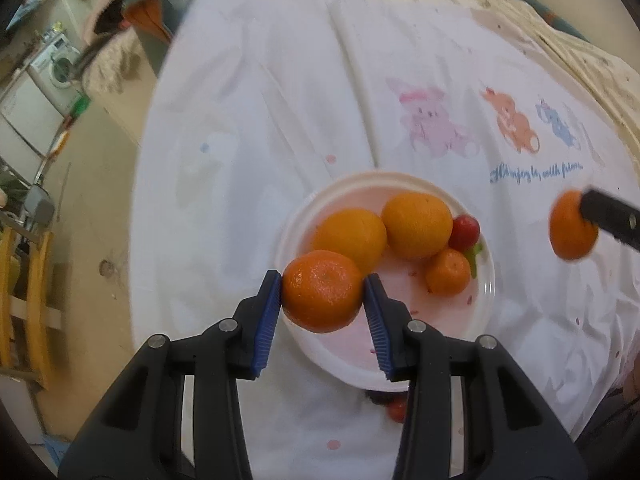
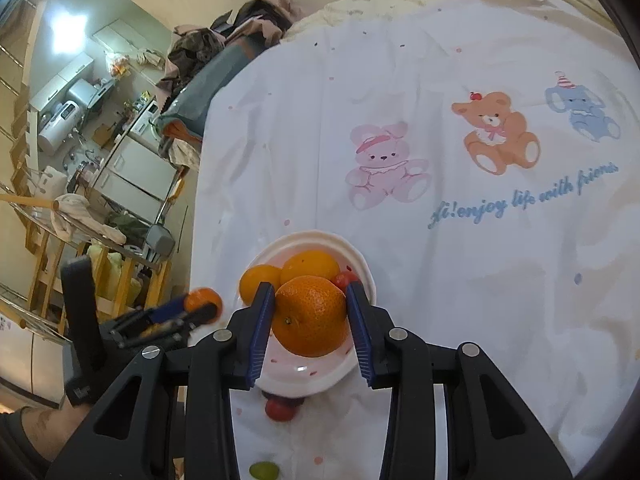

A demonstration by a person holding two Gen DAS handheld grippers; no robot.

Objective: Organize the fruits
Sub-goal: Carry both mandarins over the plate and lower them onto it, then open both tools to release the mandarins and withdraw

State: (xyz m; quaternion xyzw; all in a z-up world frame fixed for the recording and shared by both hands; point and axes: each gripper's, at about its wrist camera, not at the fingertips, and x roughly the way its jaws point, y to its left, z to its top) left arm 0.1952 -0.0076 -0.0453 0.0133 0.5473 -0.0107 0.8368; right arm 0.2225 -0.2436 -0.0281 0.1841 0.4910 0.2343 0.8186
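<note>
Carrying step — left gripper [image 1: 323, 296] and right gripper [image 2: 310, 316] each clamped on a mandarin, above the plate [image 1: 486, 288]; next, lower and release gently.

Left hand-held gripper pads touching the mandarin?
Touching. The left wrist view shows both blue pads of the left hand-held gripper pressed against the sides of the mandarin, no gap on either side, above the plate.

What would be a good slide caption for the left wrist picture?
Left gripper holds a mandarin over a plate of oranges on a white cloth.
</note>
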